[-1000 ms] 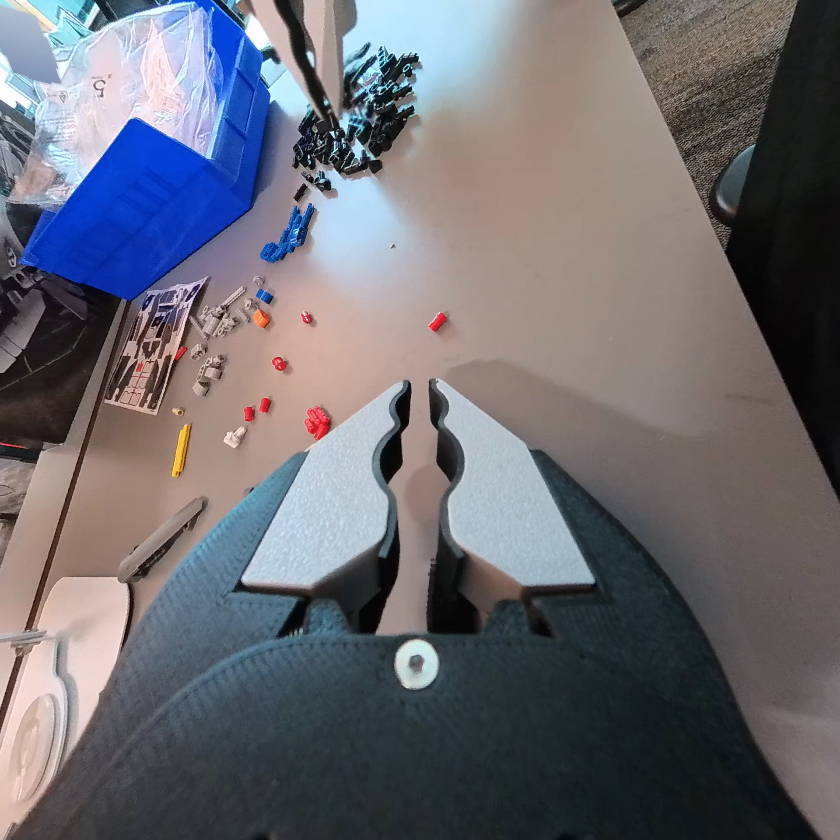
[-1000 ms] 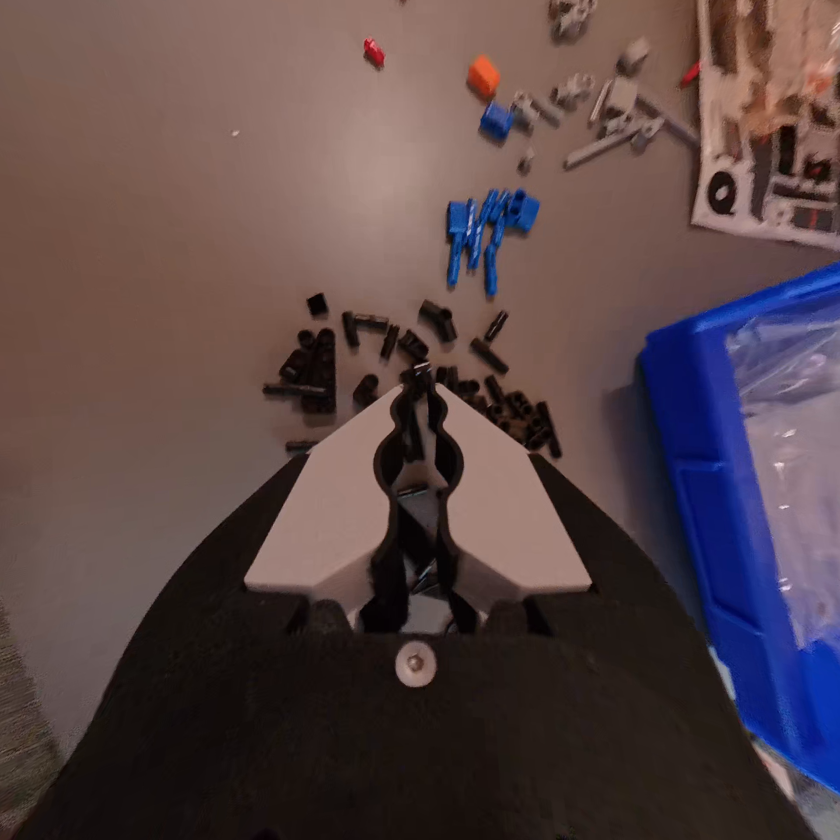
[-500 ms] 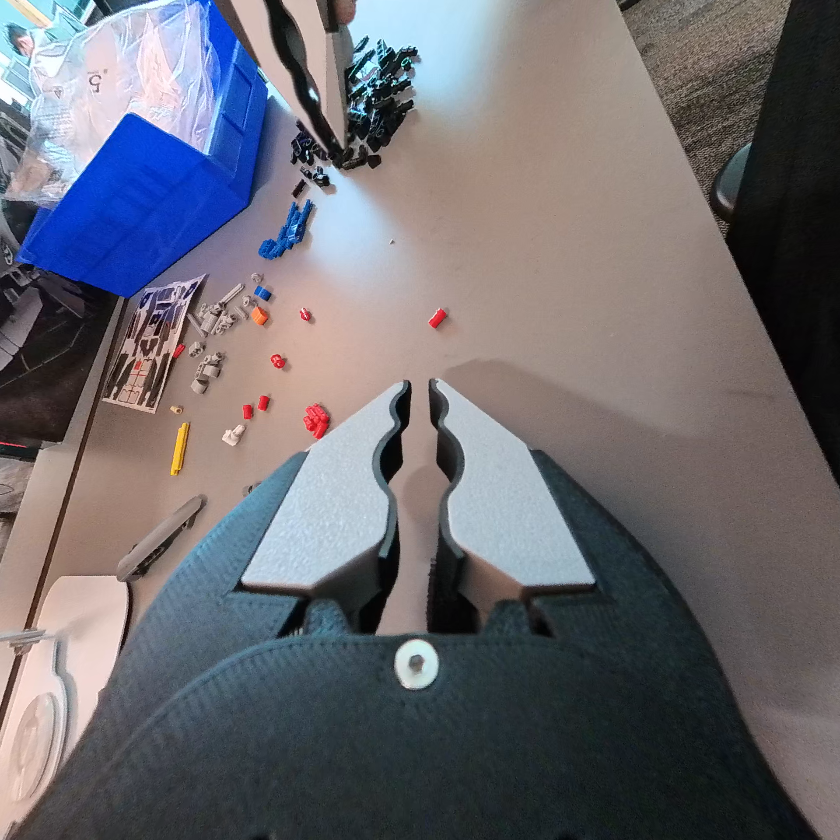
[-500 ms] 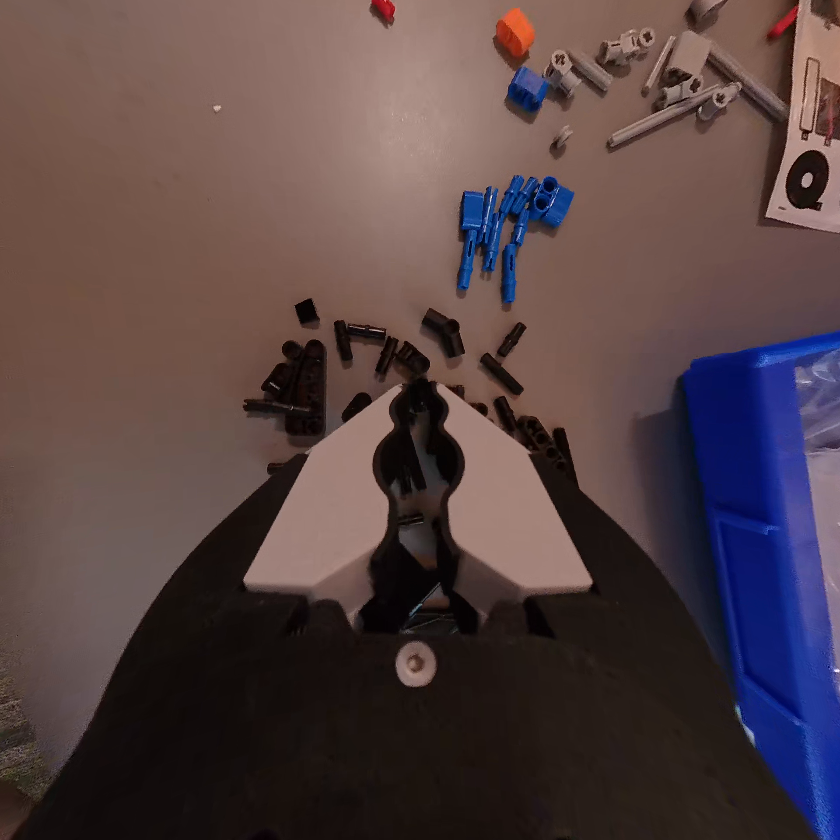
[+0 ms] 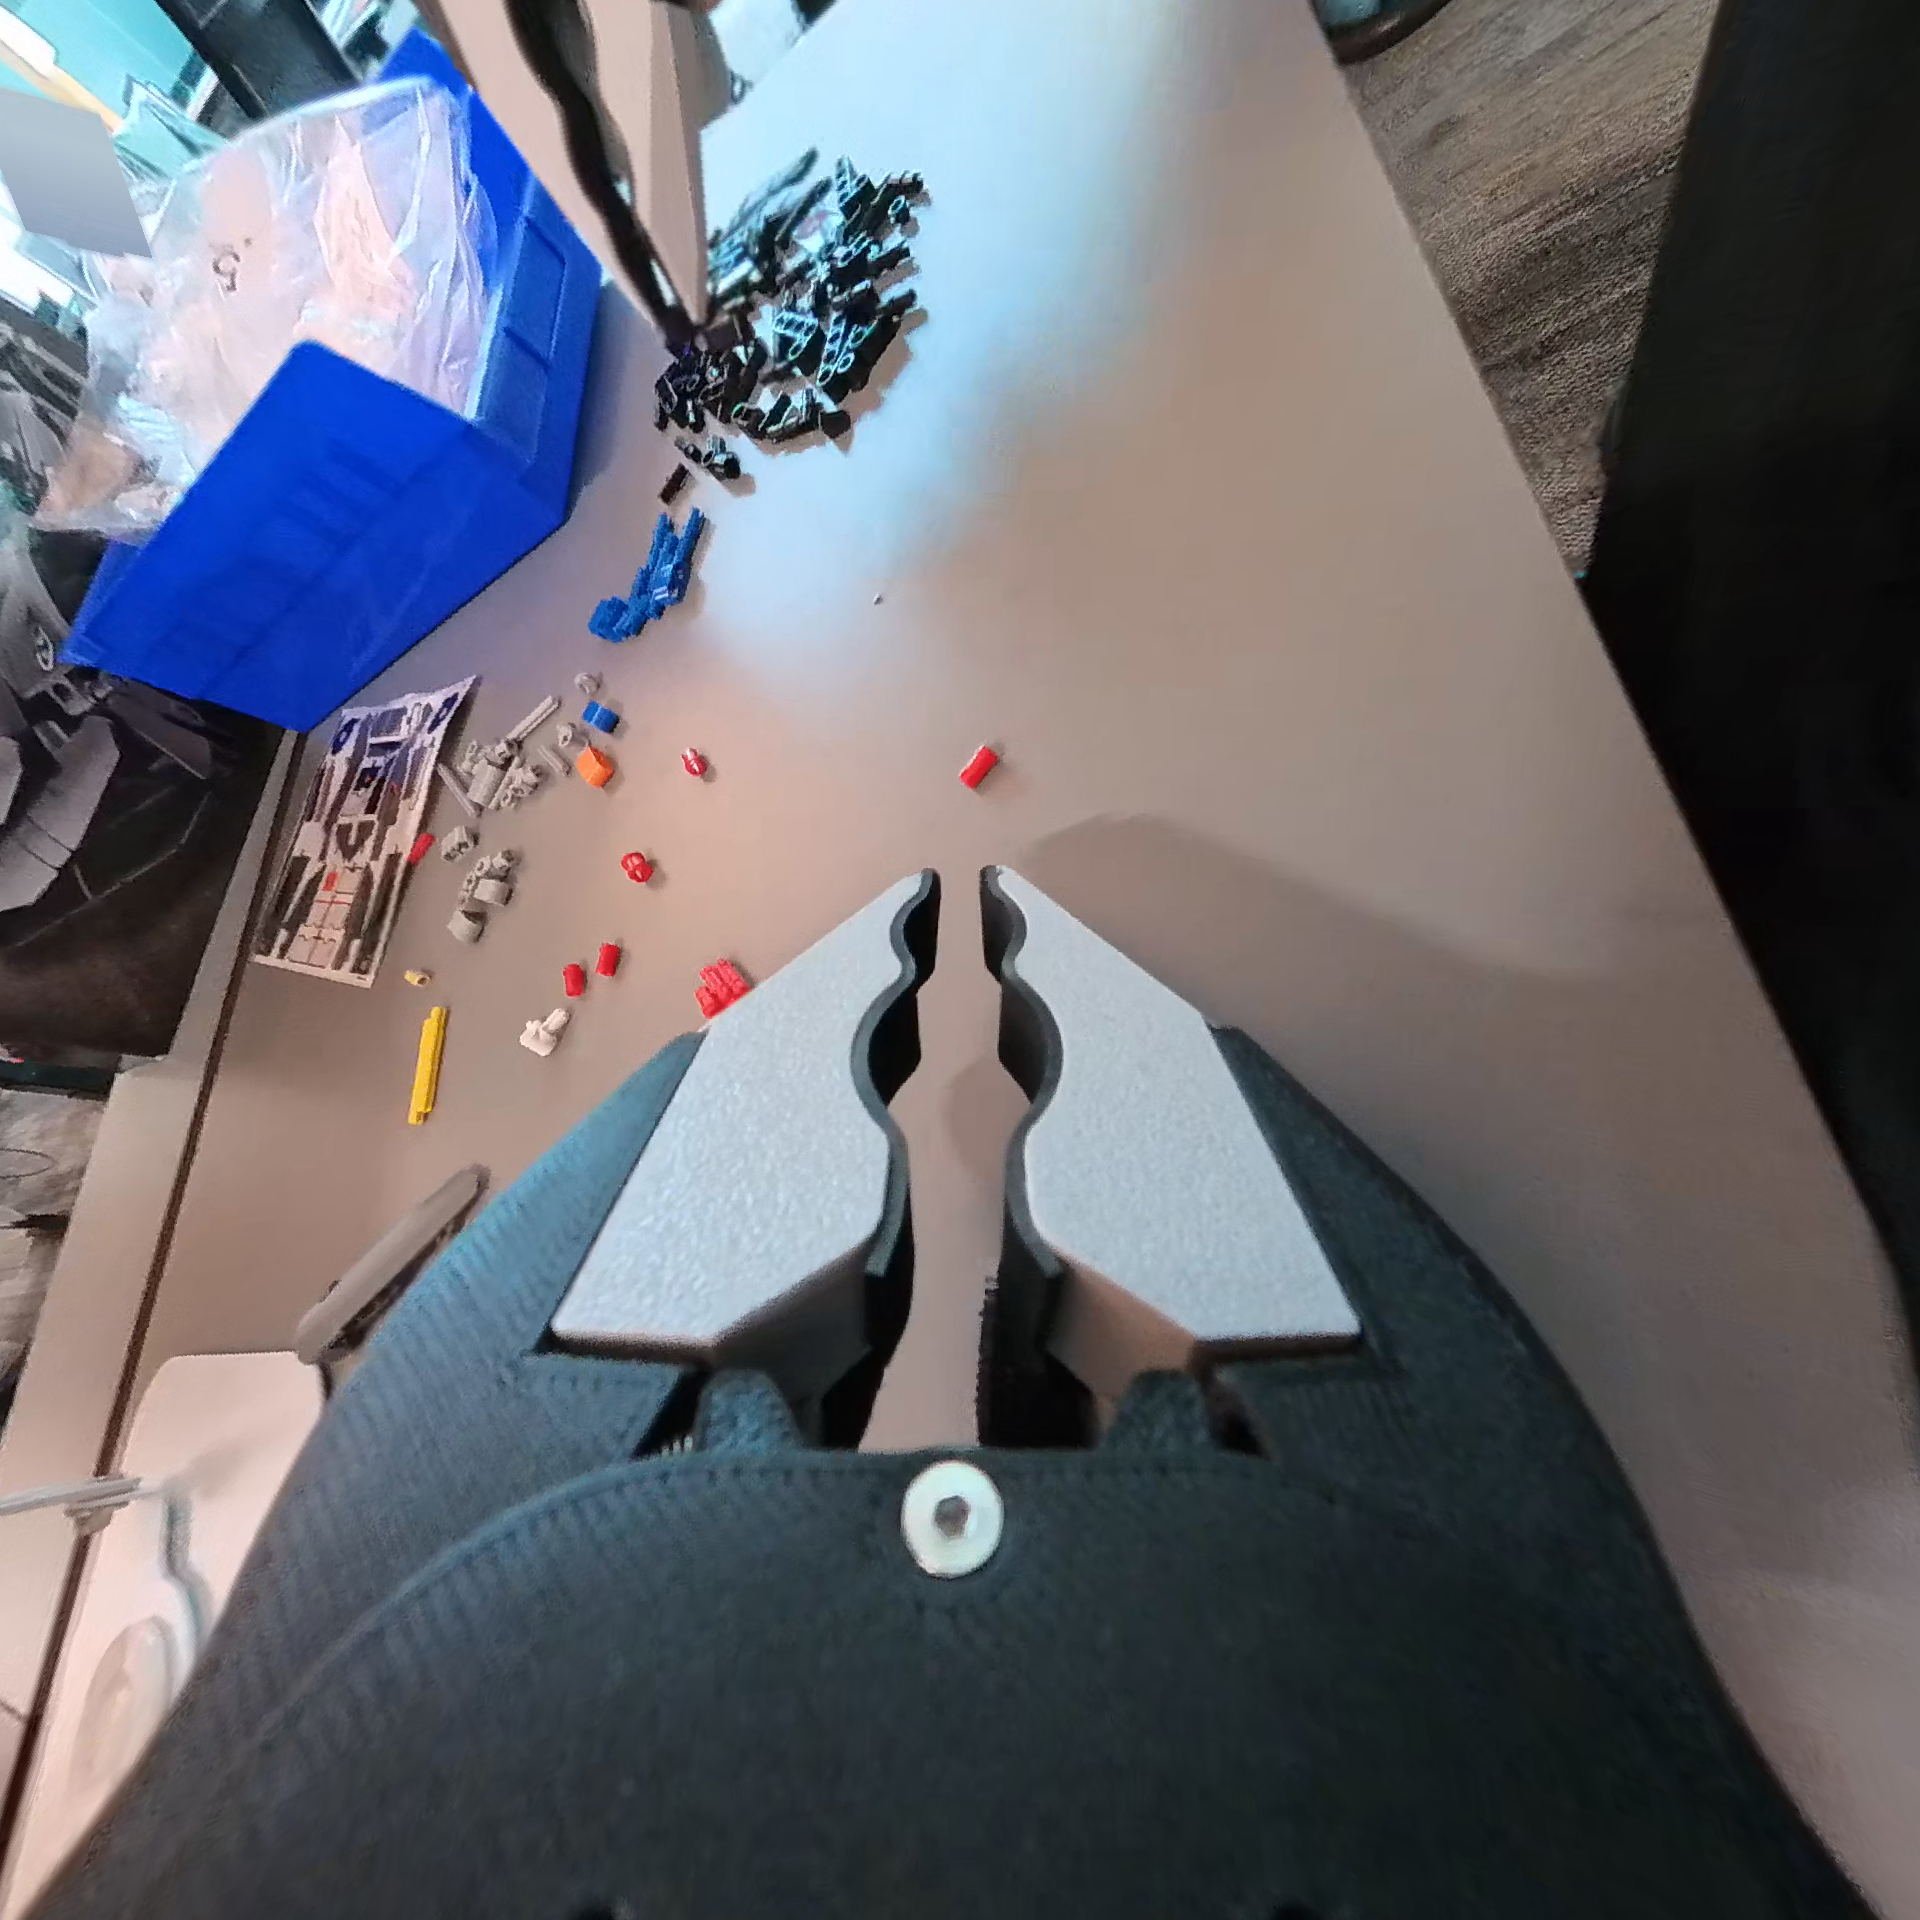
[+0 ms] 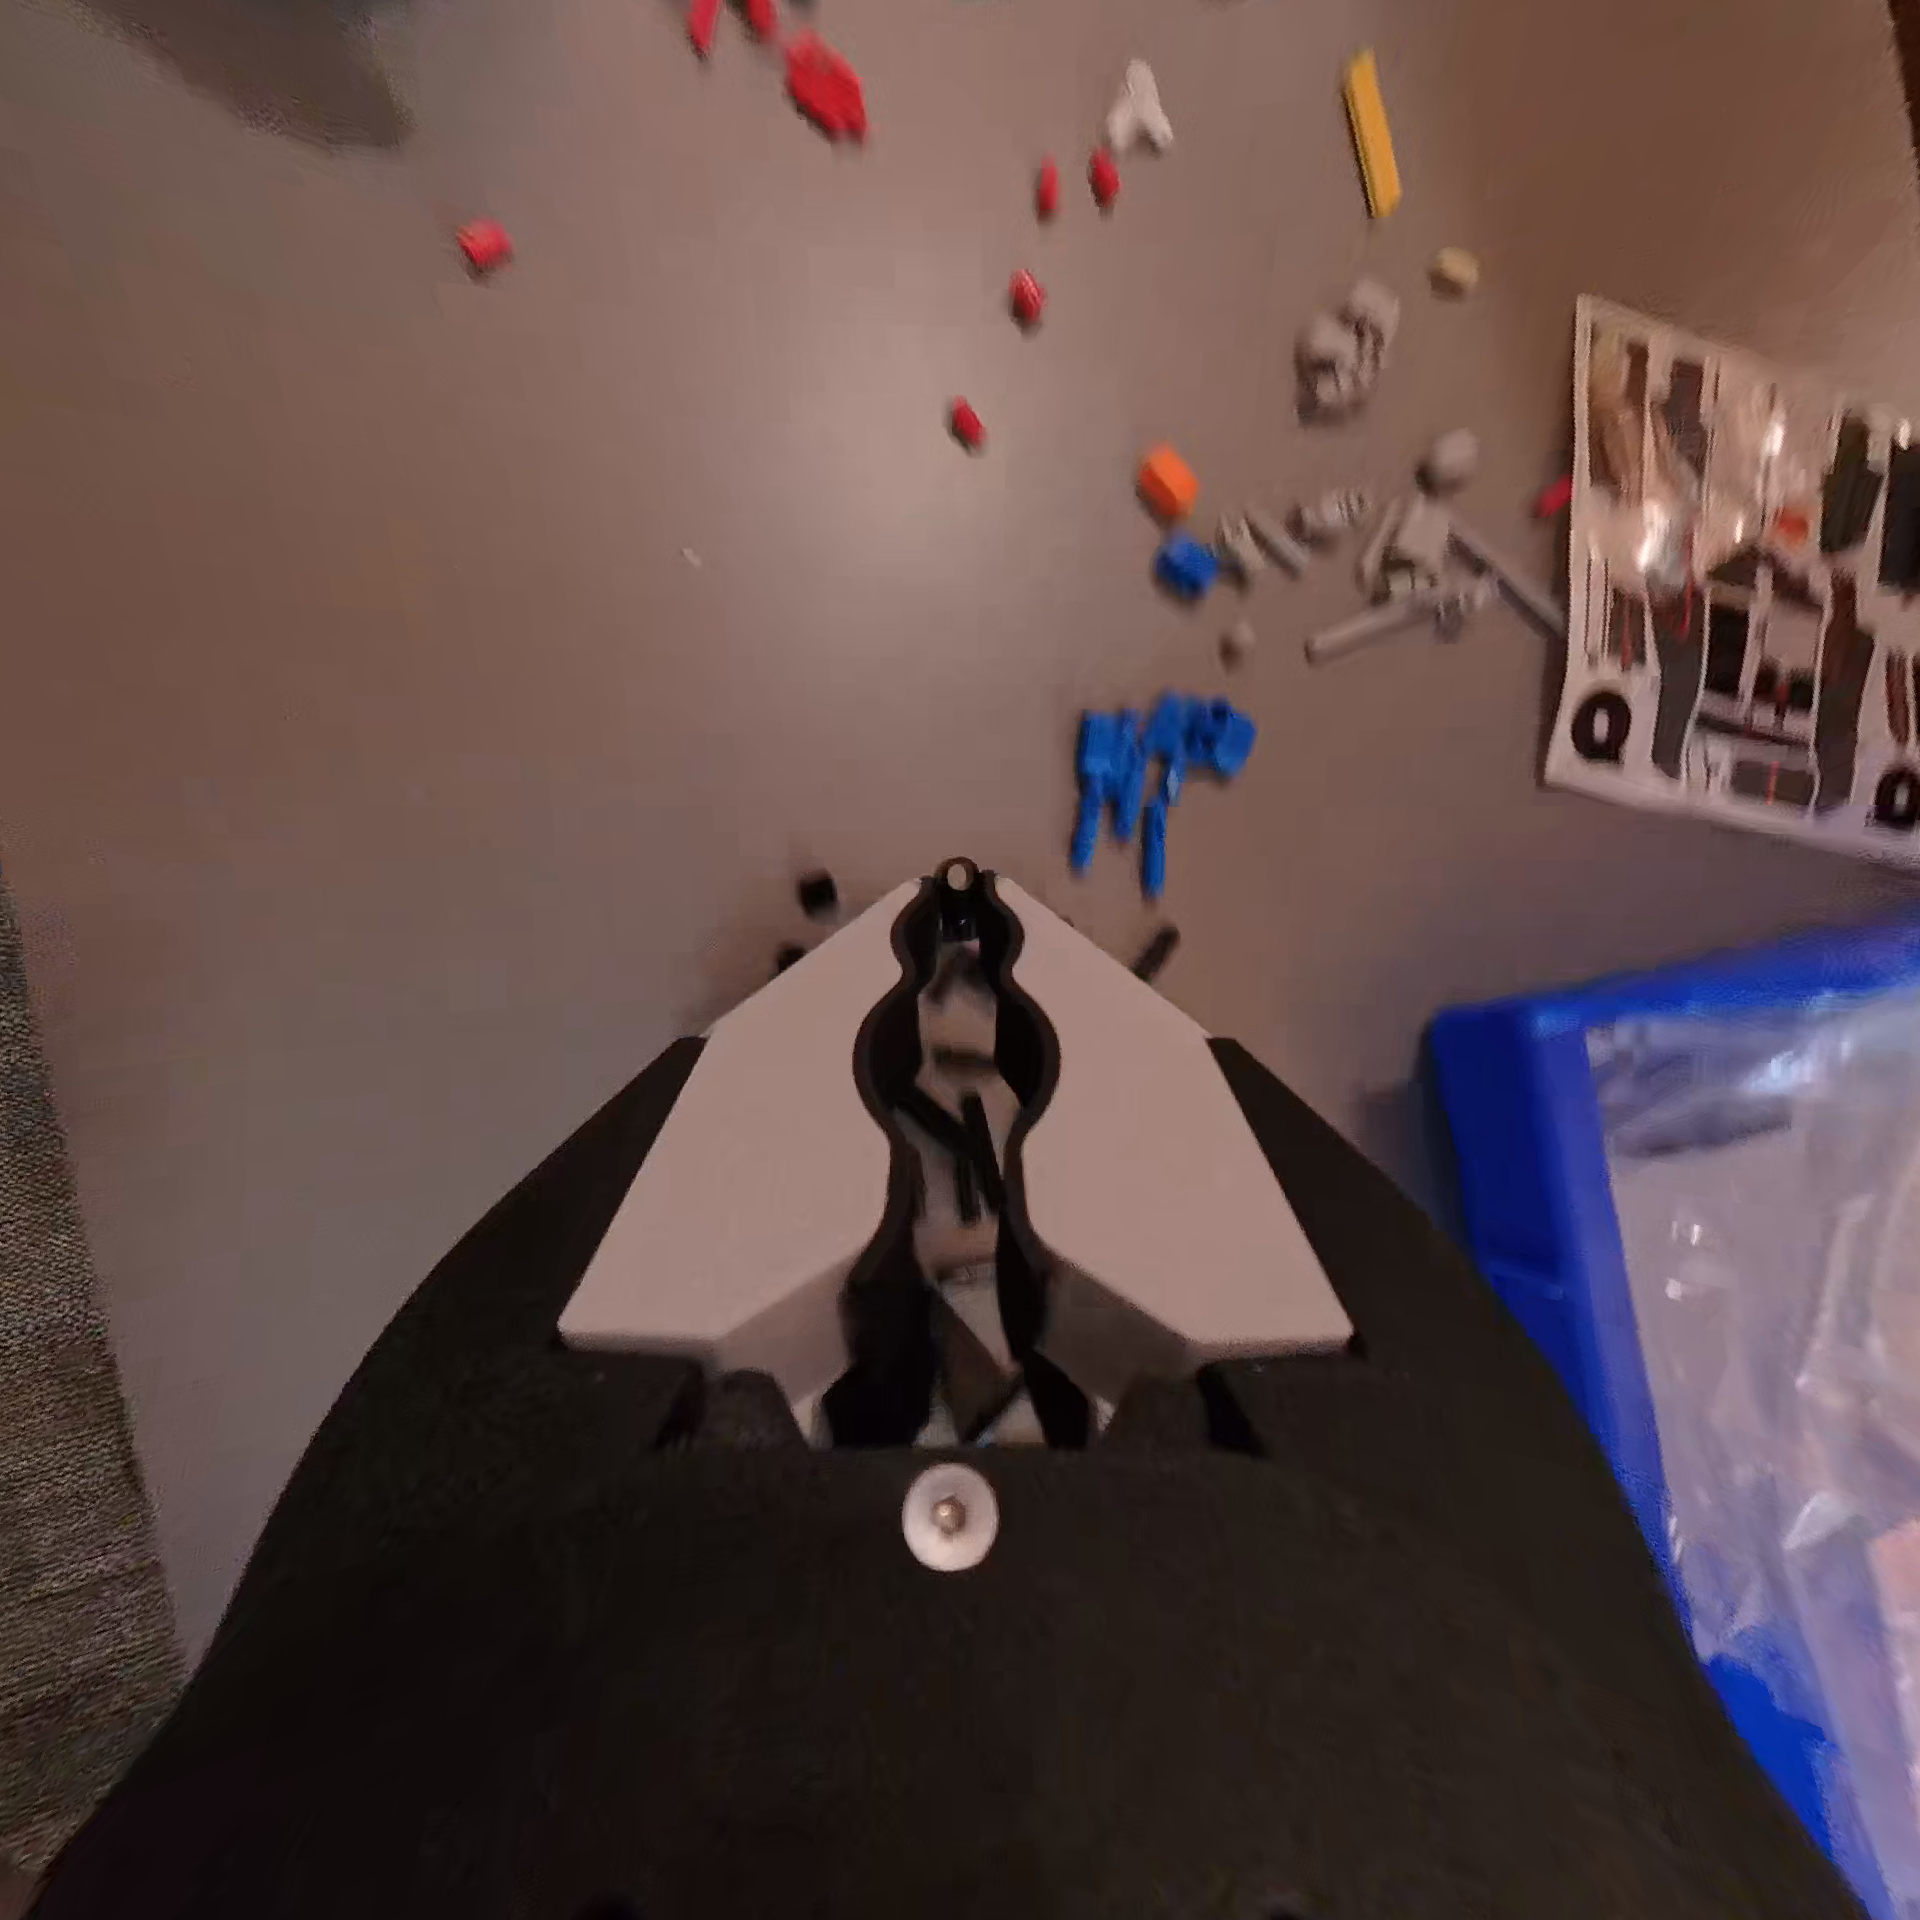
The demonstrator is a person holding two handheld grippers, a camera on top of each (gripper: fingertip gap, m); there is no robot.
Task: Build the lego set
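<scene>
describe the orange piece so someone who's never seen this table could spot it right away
Start at the blue bin on the table's left edge, then drop to the printed sheet lying just in front of it. Beside that sheet is a cluster of grey parts, and the orange piece lies at its edge, next to a small blue block. It is the only orange thing there.

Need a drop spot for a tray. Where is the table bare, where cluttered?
Bare: the table right of the black pieces, past the lone red piece to its right edge. Crowded: left strip by the blue bin, with blue pins, grey parts and sticker sheet.
</scene>
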